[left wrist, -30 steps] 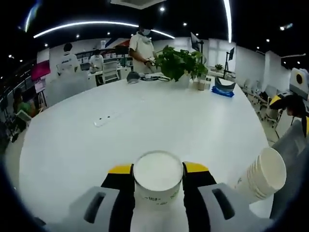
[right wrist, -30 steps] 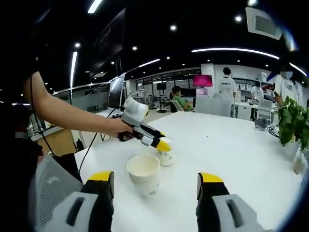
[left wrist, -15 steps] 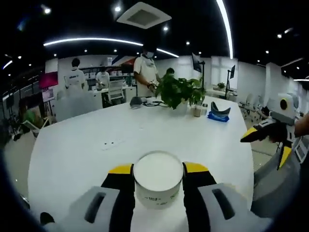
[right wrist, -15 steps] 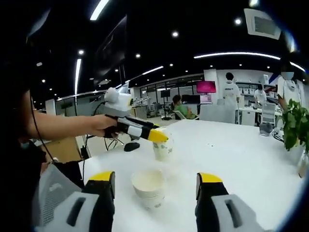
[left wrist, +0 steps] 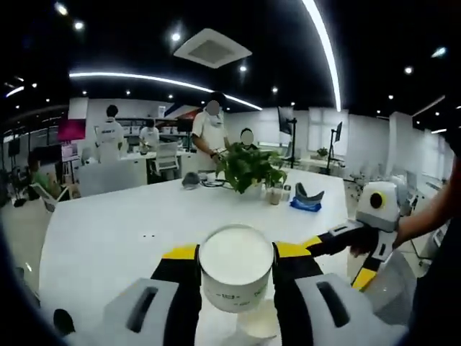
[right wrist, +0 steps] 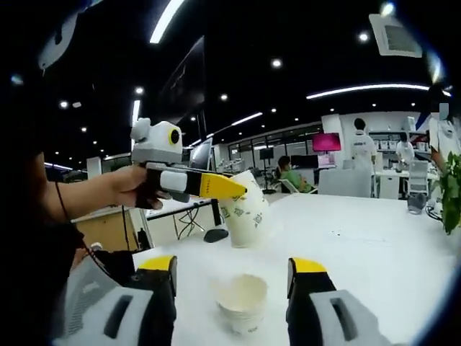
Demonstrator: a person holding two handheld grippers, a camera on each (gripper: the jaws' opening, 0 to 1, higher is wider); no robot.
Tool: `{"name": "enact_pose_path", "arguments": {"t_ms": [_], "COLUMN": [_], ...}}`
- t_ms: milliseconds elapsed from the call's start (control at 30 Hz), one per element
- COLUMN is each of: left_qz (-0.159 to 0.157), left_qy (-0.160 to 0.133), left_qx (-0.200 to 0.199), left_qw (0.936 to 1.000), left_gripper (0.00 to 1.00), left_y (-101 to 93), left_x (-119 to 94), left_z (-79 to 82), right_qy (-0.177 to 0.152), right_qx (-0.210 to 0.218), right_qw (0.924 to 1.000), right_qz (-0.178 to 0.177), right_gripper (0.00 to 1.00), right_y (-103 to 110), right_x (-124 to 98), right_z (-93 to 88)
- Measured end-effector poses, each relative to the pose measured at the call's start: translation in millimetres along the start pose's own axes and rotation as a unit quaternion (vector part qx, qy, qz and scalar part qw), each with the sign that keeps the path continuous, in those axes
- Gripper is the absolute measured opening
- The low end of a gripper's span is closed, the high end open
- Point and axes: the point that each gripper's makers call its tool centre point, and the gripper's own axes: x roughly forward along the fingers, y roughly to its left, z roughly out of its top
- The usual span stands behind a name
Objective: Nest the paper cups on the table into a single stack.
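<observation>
My left gripper (left wrist: 235, 254) is shut on a single white paper cup (left wrist: 235, 268), gripping it by the sides just under the rim. In the right gripper view the left gripper (right wrist: 241, 198) holds that cup (right wrist: 246, 218) tilted in the air, above and a little behind a stack of nested paper cups (right wrist: 241, 301). The stack stands on the white table (right wrist: 360, 245). Its rim (left wrist: 259, 324) shows just below the held cup. My right gripper (right wrist: 232, 268) is open, its jaws either side of the stack without touching it. It also shows in the left gripper view (left wrist: 338, 261).
A potted plant (left wrist: 245, 166), a blue object (left wrist: 306, 202) and small items stand at the table's far side, with several people behind. A dark small object (right wrist: 215, 235) lies near the table edge. A person's arm (right wrist: 86, 198) holds the left gripper.
The left gripper has lifted its cup off the table and carried it over the stack. The right gripper has stayed open around the stack.
</observation>
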Motion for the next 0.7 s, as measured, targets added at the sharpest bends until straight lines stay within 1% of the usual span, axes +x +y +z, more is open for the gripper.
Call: {"name": "enact_pose_path", "arguments": {"t_ms": [67, 200, 267, 300, 367, 467, 533, 567, 633, 700], "left_qz": [-0.009, -0.021, -0.033, -0.04, -0.049, -0.057, -0.061, -0.064, -0.069, -0.09], "left_qy": [-0.004, -0.014, -0.028, -0.028, -0.026, -0.02, -0.027, -0.029, -0.03, -0.022], "left_qx": [-0.007, -0.013, -0.03, -0.036, -0.038, -0.029, -0.043, -0.047, -0.054, -0.061], "left_qw": [0.9999, 0.9996, 0.9986, 0.9981, 0.9977, 0.9977, 0.9968, 0.9964, 0.9957, 0.9938], "left_gripper": [0.37, 0.37, 0.37, 0.37, 0.37, 0.37, 0.37, 0.37, 0.37, 0.37], "left_y": [-7.2, -13.7, -19.5, -22.2, -28.8, -34.4, -33.5, -34.8, -35.3, -40.4], "left_x": [-3, -9, -11, -12, -13, -15, -19, -19, -23, -27], "left_z": [1.1, 3.5, 7.5, 7.1, 5.8, 1.4, 1.1, 1.1, -1.4, -6.3], "right_qy": [-0.001, -0.003, 0.0, 0.0, -0.004, -0.022, -0.024, -0.027, -0.035, -0.039], "right_qx": [0.01, 0.027, 0.04, 0.046, 0.048, 0.055, 0.063, 0.069, 0.097, 0.097], "right_qw": [0.9999, 0.9994, 0.9986, 0.998, 0.9977, 0.9965, 0.996, 0.9953, 0.9919, 0.9915], "right_qz": [0.008, 0.022, 0.035, 0.043, 0.047, 0.059, 0.059, 0.062, 0.073, 0.077], "right_gripper": [0.59, 0.56, 0.54, 0.53, 0.5, 0.44, 0.42, 0.41, 0.38, 0.34], "right_y": [2, 5, 8, 10, 11, 14, 12, 12, 15, 14], "right_x": [4, 10, 12, 13, 14, 13, 13, 12, 9, 6], "right_z": [1.0, 0.6, -1.2, -1.2, 1.8, 12.7, 14.8, 15.8, 18.3, 19.7]}}
